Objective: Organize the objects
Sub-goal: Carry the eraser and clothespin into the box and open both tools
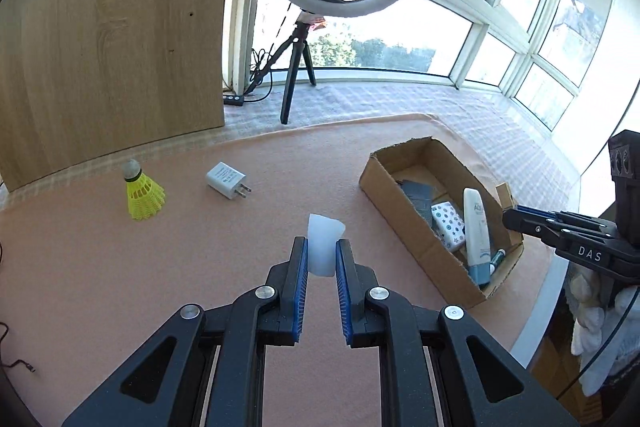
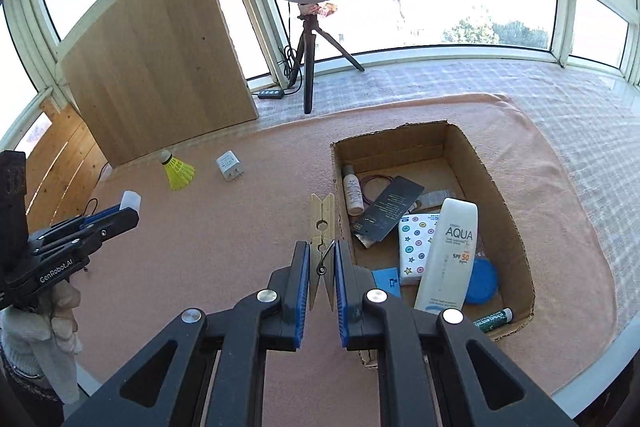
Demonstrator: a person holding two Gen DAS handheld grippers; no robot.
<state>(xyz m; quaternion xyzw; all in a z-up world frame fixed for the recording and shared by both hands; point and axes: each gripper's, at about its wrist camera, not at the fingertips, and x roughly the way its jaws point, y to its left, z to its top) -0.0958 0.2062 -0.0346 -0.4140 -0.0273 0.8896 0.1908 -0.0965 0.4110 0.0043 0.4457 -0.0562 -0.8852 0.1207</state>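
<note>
Now the left gripper [image 1: 322, 255] is clenched on a small translucent white plastic cap [image 1: 323, 245], which stands between its blue pads, above the pink cloth [image 1: 160, 287] and not touching it. The right gripper [image 2: 322, 259] grasps a wooden clothespin [image 2: 322, 227] near its spring, the pin pointing forward along the fingers, with its tip just beside the left wall of the cardboard box [image 2: 516, 227]. Both things are lifted and, in my judgement, on their way to the box; neither is over the opening yet.

The box already holds several objects: a white AQUA sunscreen tube [image 2: 448, 255], a small white bottle [image 2: 353, 195], a dotted white packet [image 2: 416, 247], a black card [image 2: 388, 211], a blue round lid [image 2: 484, 281] and a green tube [image 2: 494, 319]. So a good part of the organizing seems done.

On the cloth two things are left: a yellow shuttlecock [image 1: 142, 197] and a white charger plug [image 1: 228, 180], near each other, well apart from the box, on the far left side beside the wooden board [image 1: 112, 27]. From the left gripper the box lies to the right and a little ahead.
</note>
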